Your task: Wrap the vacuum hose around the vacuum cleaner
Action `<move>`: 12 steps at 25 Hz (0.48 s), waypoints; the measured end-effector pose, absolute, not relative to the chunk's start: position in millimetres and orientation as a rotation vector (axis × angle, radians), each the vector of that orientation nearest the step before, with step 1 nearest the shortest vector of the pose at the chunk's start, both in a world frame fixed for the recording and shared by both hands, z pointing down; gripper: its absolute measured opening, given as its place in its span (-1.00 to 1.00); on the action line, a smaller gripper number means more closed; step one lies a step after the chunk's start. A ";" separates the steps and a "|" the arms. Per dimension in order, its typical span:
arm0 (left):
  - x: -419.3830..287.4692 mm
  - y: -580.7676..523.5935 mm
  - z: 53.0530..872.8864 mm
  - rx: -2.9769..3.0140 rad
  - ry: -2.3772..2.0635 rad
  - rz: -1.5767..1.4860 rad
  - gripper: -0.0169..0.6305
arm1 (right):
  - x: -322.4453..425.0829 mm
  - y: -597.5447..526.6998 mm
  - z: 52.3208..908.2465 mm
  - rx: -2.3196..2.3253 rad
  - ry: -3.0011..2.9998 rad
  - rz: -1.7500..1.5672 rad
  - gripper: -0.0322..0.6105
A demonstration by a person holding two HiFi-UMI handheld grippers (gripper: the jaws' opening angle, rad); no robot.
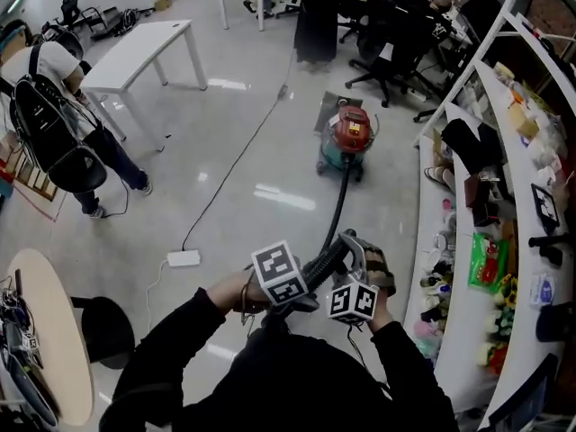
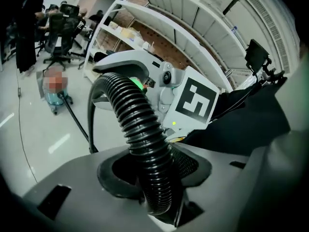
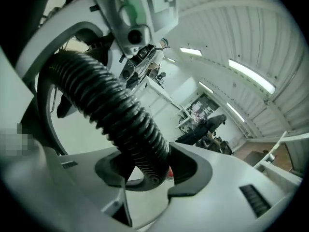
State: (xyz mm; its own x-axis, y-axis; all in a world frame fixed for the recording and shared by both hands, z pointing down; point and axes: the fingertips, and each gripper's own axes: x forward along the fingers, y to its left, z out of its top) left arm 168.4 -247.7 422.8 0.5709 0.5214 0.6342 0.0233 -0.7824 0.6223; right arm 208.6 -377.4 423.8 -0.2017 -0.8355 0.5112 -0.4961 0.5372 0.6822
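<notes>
A red and teal vacuum cleaner (image 1: pixel 349 138) stands on the floor ahead of me. Its black ribbed hose (image 1: pixel 339 207) runs back from it to my two grippers, held close together near my body. The left gripper (image 1: pixel 310 273) has the hose (image 2: pixel 137 120) lying in the notch between its jaws, with a dark gap on one side. The right gripper (image 1: pixel 360 259) sits just beside it; the hose (image 3: pixel 111 110) passes between its jaws too, resting against one pad with a gap at the other. The vacuum cleaner (image 2: pixel 54 98) shows small in the left gripper view.
A person with a black backpack (image 1: pixel 54 115) stands at left by a white table (image 1: pixel 139 48). A white power adapter (image 1: pixel 184 258) and its cable lie on the floor. Loaded white shelves (image 1: pixel 504 241) line the right. A round table (image 1: pixel 40 331) and black stool (image 1: pixel 103 331) are near left.
</notes>
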 end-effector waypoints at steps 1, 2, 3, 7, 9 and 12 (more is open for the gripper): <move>163.7 -261.7 426.9 2.283 0.407 1.127 -0.37 | 209.5 -386.3 428.2 1.119 -1.849 -0.420 -0.25; 158.9 -277.4 430.9 2.338 0.360 1.095 -0.33 | 214.3 -395.3 433.4 1.151 -1.832 -0.368 -0.25; 153.7 -294.3 433.5 2.399 0.293 1.064 -0.16 | 222.6 -403.8 438.9 1.187 -1.812 -0.310 -0.24; 122.1 -352.4 421.0 2.595 -0.043 0.850 0.13 | 273.8 -424.5 454.6 1.346 -1.744 -0.030 -0.22; 103.7 -368.8 419.0 2.667 -0.194 0.716 0.13 | 302.7 -432.3 457.9 1.442 -1.724 0.124 -0.22; 80.4 -365.1 463.2 2.702 -0.339 0.747 0.13 | 342.4 -445.0 460.0 1.597 -1.704 0.348 -0.21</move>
